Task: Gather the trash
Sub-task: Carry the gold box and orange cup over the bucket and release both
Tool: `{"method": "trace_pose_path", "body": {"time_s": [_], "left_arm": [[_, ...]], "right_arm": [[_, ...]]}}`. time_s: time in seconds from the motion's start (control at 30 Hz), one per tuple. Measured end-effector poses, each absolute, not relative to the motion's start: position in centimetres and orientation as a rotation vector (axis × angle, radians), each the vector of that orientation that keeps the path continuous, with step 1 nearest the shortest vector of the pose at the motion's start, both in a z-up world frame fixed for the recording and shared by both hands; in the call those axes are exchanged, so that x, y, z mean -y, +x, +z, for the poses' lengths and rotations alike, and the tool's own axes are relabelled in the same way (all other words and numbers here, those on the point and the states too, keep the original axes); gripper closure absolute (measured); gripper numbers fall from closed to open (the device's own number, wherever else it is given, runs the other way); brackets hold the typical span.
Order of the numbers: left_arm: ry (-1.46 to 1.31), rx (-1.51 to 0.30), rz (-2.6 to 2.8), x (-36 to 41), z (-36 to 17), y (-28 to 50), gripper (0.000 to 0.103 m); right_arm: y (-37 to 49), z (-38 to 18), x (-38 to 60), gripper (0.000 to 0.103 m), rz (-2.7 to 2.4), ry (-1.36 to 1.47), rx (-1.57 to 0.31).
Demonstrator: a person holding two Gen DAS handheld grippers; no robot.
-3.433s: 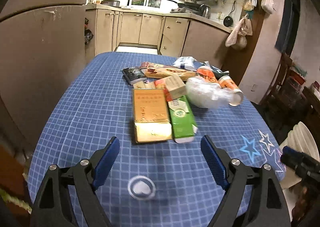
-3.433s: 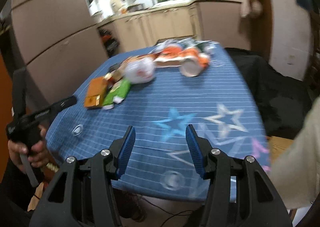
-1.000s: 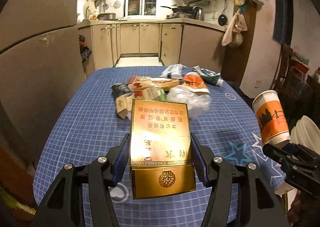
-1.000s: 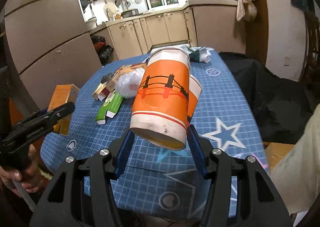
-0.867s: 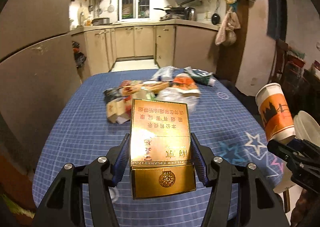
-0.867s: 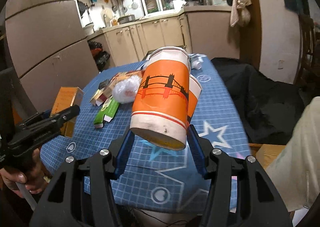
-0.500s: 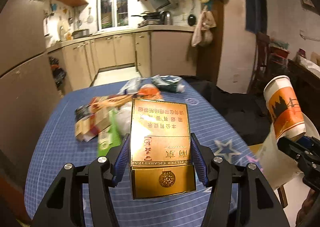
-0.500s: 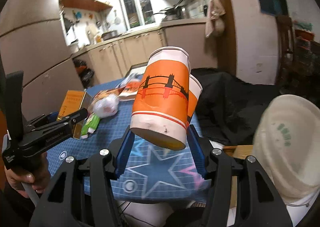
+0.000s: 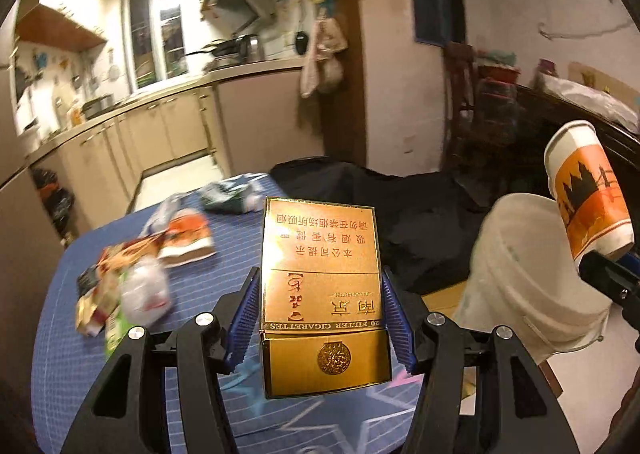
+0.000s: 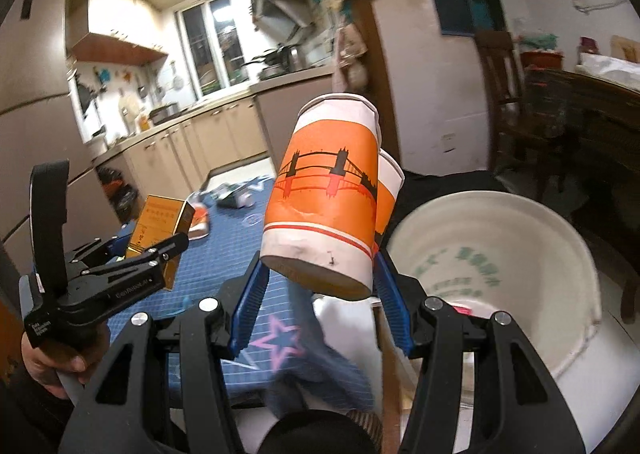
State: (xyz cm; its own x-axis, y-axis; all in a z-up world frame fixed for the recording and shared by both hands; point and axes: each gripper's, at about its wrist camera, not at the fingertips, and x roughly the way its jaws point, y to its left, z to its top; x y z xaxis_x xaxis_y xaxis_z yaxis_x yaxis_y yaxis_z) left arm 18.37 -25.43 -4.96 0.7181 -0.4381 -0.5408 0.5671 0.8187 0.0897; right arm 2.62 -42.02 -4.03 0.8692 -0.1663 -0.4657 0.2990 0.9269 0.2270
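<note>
A: What's the left gripper (image 9: pixel 320 318) doing?
B: It's clamped on a flat gold cardboard cigarette box (image 9: pixel 322 290), long axis running away from the camera, above the blue checked counter (image 9: pixel 60 354).
A: And the right gripper (image 10: pixel 318 294)?
B: Squeezing stacked orange-and-white paper cups (image 10: pixel 328 193), bases toward the camera, rims tilted up and away, beside the white plastic bucket (image 10: pixel 560 342).

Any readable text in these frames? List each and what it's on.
"20 FILTER CIGARETTES": gold box in the left gripper.
Chinese print on the box: upside down, not transcribed.
Green print inside the white bucket: blurred, unreadable.
Orange cup in the right gripper: bridge picture only, no words.
</note>
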Motion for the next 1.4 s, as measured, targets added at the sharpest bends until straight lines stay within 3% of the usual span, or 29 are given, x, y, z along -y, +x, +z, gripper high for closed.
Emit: {"method": "trace_pose_path", "body": {"time_s": [0.73, 1.23, 1.33, 1.4], "left_arm": [[0.383, -0.483, -0.986, 43.6, -4.9, 13.8, 0.044], [0.405, -0.494, -1.130, 47.0, -6.3, 13.3, 0.044], [0.409, -0.497, -1.143, 47.8, -6.4, 13.6, 0.043], [0.402, -0.497, -1.143, 48.0, -6.4, 13.9, 0.038]], "right_arm": [[-4.5, -5.3, 51.0, 0.051, -0.548, 0.318, -0.459], [-3.6, -6.8, 54.8, 0.051, -0.530, 0.335, -0.537], [-2.8, -6.7, 55.9, 0.049, -0.495, 0.338, -0.552], [-2.4, -7.0, 56.4, 0.041, -0.490, 0.334, -0.566]]}}
